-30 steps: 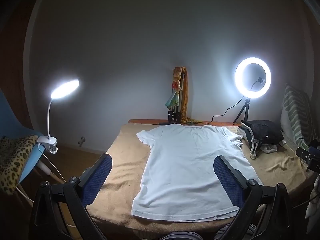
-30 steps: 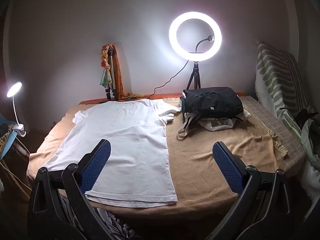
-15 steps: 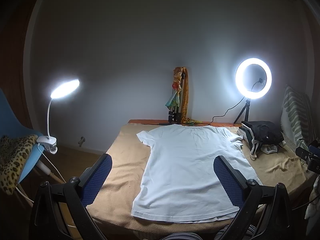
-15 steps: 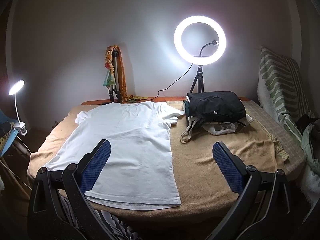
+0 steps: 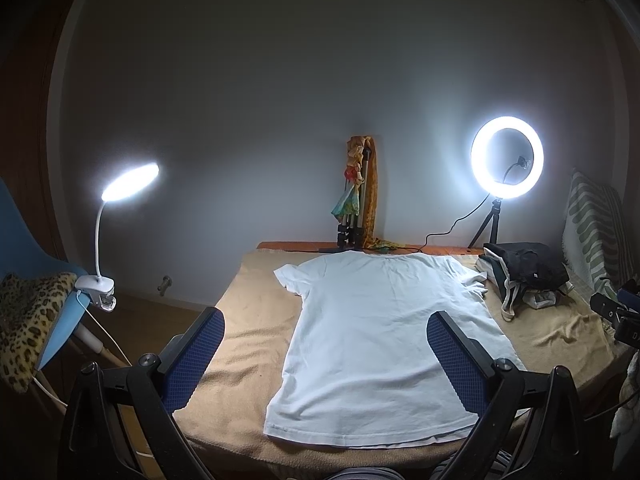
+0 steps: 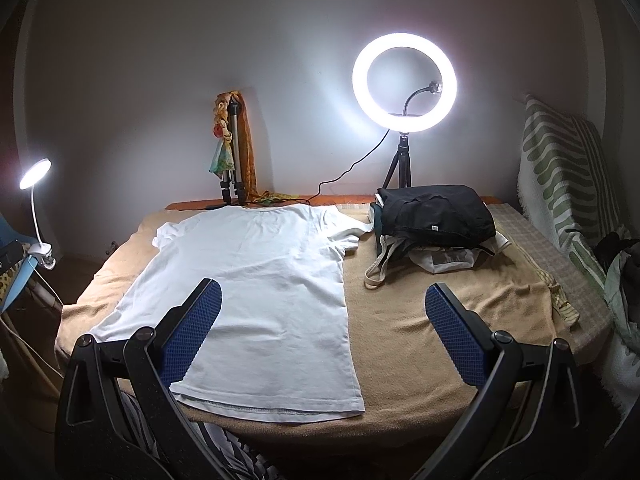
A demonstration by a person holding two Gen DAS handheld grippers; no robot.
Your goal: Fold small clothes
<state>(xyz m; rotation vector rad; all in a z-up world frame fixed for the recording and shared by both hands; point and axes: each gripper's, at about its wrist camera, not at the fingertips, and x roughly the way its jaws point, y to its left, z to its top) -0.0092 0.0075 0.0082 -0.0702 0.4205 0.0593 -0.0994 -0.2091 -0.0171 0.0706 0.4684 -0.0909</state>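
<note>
A white T-shirt [image 5: 384, 340] lies flat on the tan blanket [image 5: 248, 344], hem towards me, collar at the far edge. It also shows in the right wrist view [image 6: 260, 288]. My left gripper [image 5: 326, 356] is open and empty, held above the near edge over the shirt's hem area. My right gripper [image 6: 322, 328] is open and empty, above the shirt's right hem side and the bare blanket [image 6: 400, 320]. Neither touches the cloth.
A pile of dark and light folded clothes [image 6: 434, 224] sits at the back right. A ring light [image 6: 404, 82] and a tripod with cloth [image 6: 234, 160] stand at the far edge. A clip lamp [image 5: 120, 208] and blue chair [image 5: 52, 320] are left. A striped cover [image 6: 560, 184] is right.
Both views shifted slightly: the right gripper moved a little back and lower, so the scene sits lower in its view. The shirt has not moved. Both grippers stay open.
</note>
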